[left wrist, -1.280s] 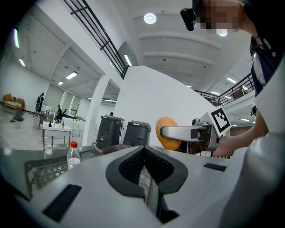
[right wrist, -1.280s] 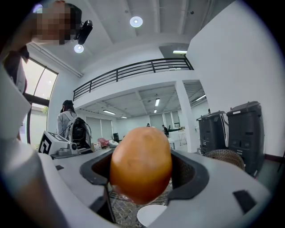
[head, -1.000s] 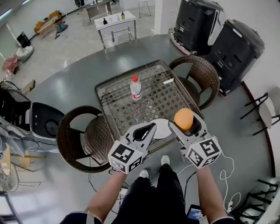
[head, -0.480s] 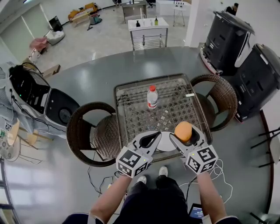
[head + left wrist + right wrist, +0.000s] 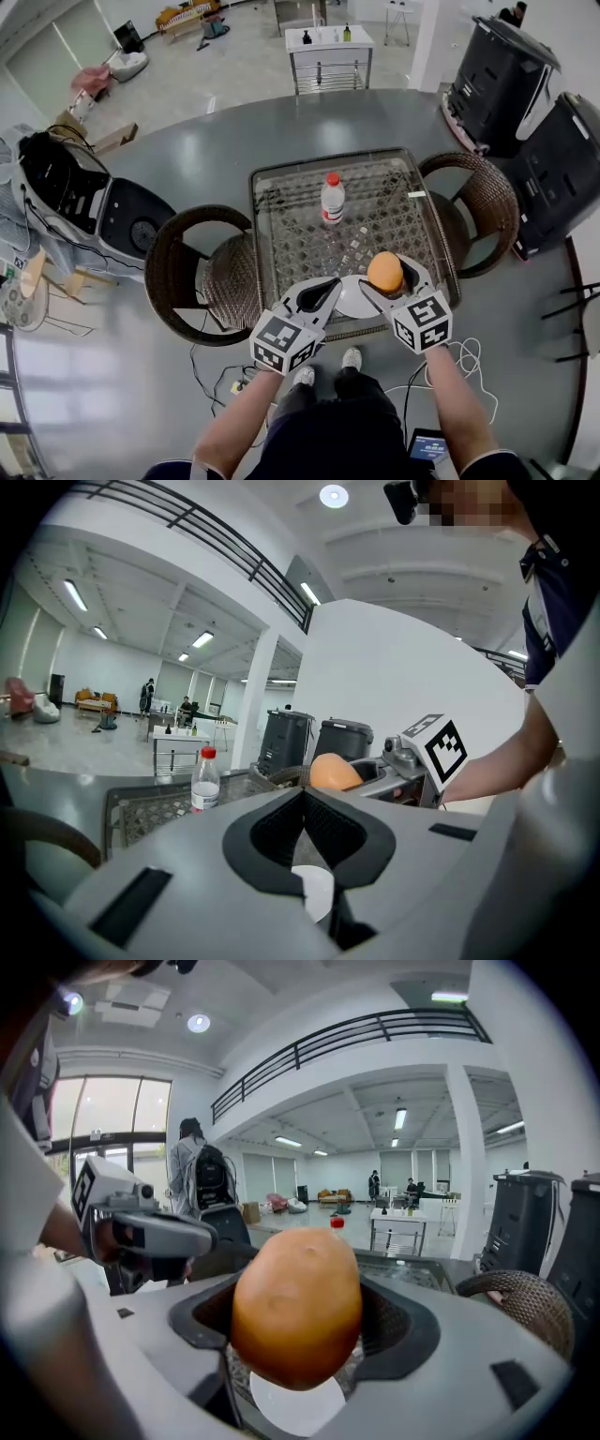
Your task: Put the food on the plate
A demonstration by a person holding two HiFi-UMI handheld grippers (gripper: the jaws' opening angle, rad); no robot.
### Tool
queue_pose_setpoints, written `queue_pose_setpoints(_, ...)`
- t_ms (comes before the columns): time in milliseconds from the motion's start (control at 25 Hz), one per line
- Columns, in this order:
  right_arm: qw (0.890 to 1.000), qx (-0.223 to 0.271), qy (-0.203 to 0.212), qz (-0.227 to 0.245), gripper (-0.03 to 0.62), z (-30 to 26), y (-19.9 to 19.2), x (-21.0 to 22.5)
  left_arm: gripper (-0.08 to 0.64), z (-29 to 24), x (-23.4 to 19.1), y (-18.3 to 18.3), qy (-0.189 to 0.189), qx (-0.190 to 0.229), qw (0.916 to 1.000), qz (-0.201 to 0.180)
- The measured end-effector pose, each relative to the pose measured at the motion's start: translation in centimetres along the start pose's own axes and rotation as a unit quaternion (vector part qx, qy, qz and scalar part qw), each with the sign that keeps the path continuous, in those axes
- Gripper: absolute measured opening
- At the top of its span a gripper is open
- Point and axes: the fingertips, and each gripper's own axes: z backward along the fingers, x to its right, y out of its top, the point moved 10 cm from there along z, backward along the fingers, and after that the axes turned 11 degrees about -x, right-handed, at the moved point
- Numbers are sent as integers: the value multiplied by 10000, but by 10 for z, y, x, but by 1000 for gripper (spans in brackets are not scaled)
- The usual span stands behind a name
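Note:
An orange-brown rounded piece of food [image 5: 384, 272] [image 5: 296, 1307] sits between the jaws of my right gripper [image 5: 385, 277] [image 5: 296, 1340], which is shut on it. It hangs just above the right part of a small white plate [image 5: 351, 301] [image 5: 290, 1411] near the front edge of the glass-topped table [image 5: 281, 225]. My left gripper [image 5: 330, 285] [image 5: 302, 796] hovers at the plate's left side, jaw tips touching and nothing held. Through its jaws a piece of the plate [image 5: 315, 892] shows, and the food [image 5: 335, 772] is off to the right.
A clear bottle with a red cap [image 5: 332, 198] stands mid-table, beyond the plate. Wicker chairs flank the table at left [image 5: 192, 277] and right [image 5: 478, 202]. Two black machines [image 5: 525, 103] stand at the back right. A white cable [image 5: 464, 361] lies on the floor.
Both grippers have come down toward the table. The right one has carried the food lower, so it now hangs close over the plate.

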Motion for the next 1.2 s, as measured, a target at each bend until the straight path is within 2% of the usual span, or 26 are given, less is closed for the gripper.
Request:
queue_pose_setpoints(200,9963,-824,120,215,362,-33,-35,3,8,-8,-6,-22,78,-259,9995,135)
queue_pose_setpoints(520,9831,-1737,316,490,362,-82,-83,7,8,-28,-5,-51,113,-634,9974,315)
queue_pose_setpoints(760,9685,-2272,455,914,362,-111,-114,-9,8,-18,-1,-76,206,-873,9948,477)
queue_pose_setpoints(1000,9565,-2585,482,1263,363,-129,-125,-12,8,-10,1,-84,286,-989,9928,618)
queue_pose_setpoints(1200,9520,-2702,496,1347,364,-137,-127,-15,8,-11,3,-87,319,-1007,9923,651)
